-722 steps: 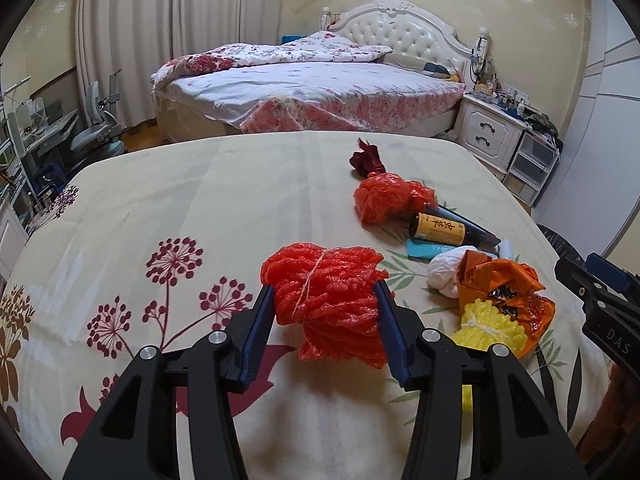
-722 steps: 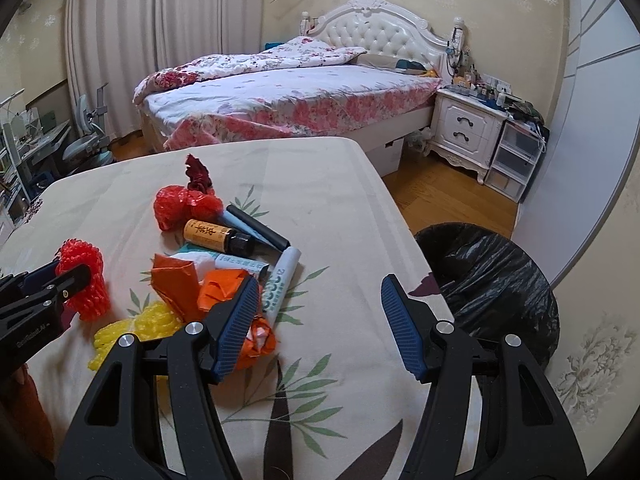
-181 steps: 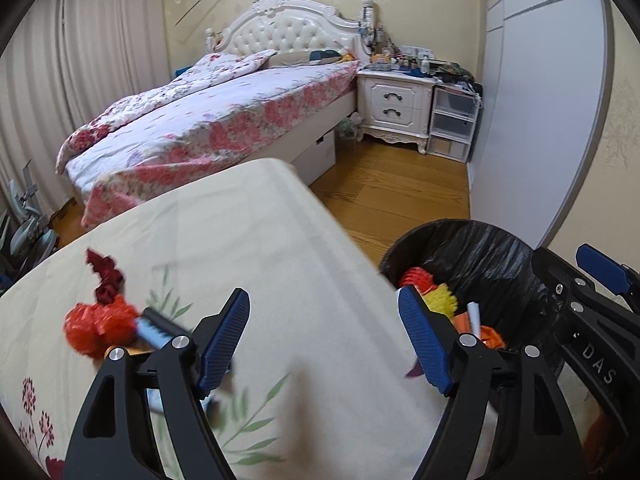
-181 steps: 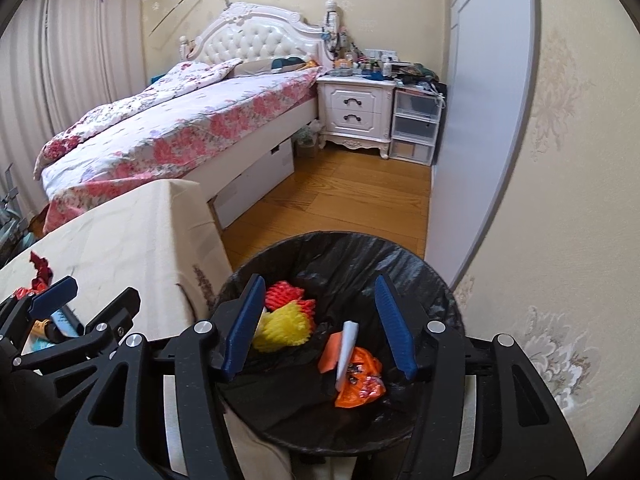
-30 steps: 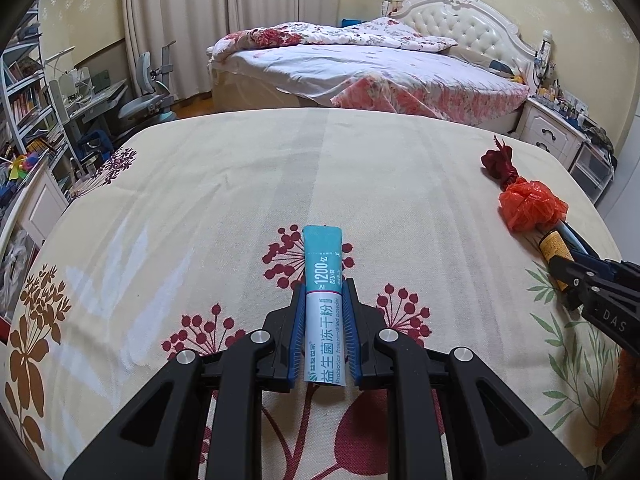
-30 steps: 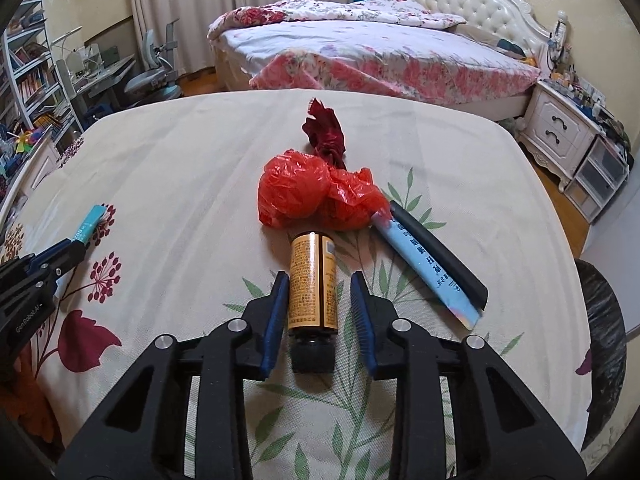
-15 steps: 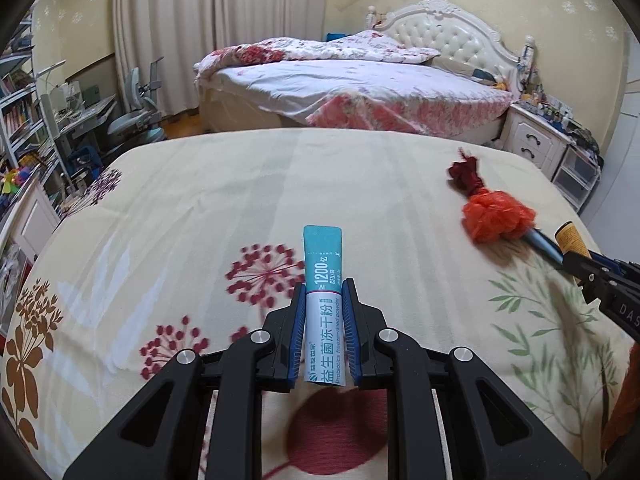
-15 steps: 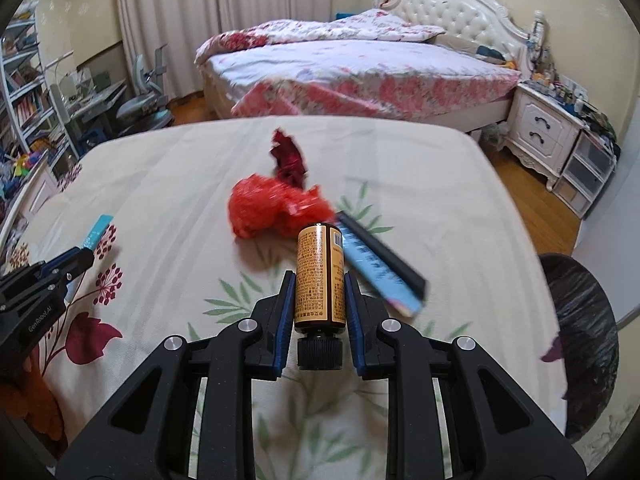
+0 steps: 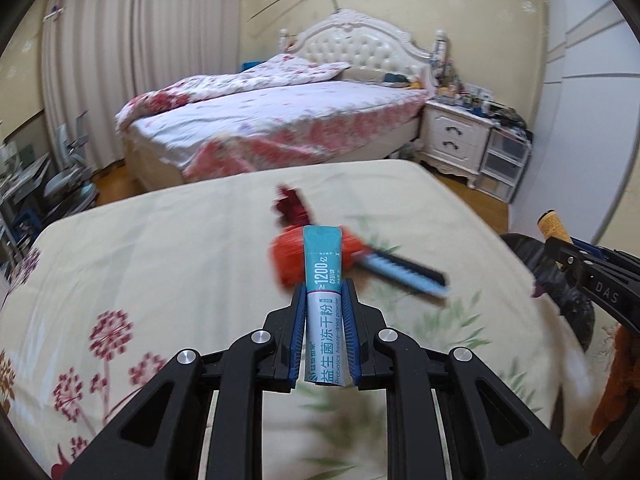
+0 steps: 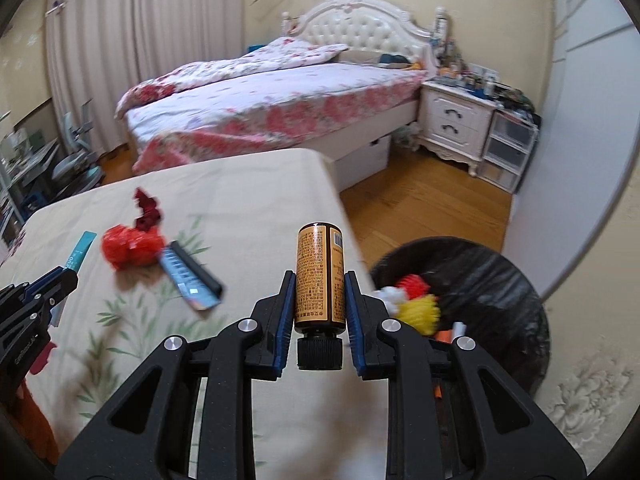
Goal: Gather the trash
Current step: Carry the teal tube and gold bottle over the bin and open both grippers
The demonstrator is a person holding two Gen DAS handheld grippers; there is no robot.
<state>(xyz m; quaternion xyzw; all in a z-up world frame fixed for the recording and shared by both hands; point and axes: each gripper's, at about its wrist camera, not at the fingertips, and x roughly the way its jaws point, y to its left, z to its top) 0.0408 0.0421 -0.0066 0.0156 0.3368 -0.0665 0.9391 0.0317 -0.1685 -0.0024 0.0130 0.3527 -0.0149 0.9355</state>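
Observation:
My left gripper (image 9: 323, 294) is shut on a teal and white sachet (image 9: 322, 304) and holds it above the floral tablecloth (image 9: 160, 264). My right gripper (image 10: 320, 282) is shut on a small amber bottle (image 10: 320, 276) with a black cap, held over the table's right edge next to the black-lined trash bin (image 10: 492, 280). The bin holds red, yellow and white trash (image 10: 416, 304). On the table lie a red plastic wad (image 10: 130, 246), a dark red scrap (image 10: 146, 208) and a black and blue pack (image 10: 192, 276).
The bin stands on the wooden floor (image 10: 420, 204) at the table's right side. A bed (image 10: 272, 108) and a white nightstand (image 10: 456, 124) stand behind. A desk and chair (image 10: 72, 168) are at far left.
Both grippers have swung right toward the bin with their items. The bin has come into the right wrist view, and the red wad now lies straight ahead of the left gripper.

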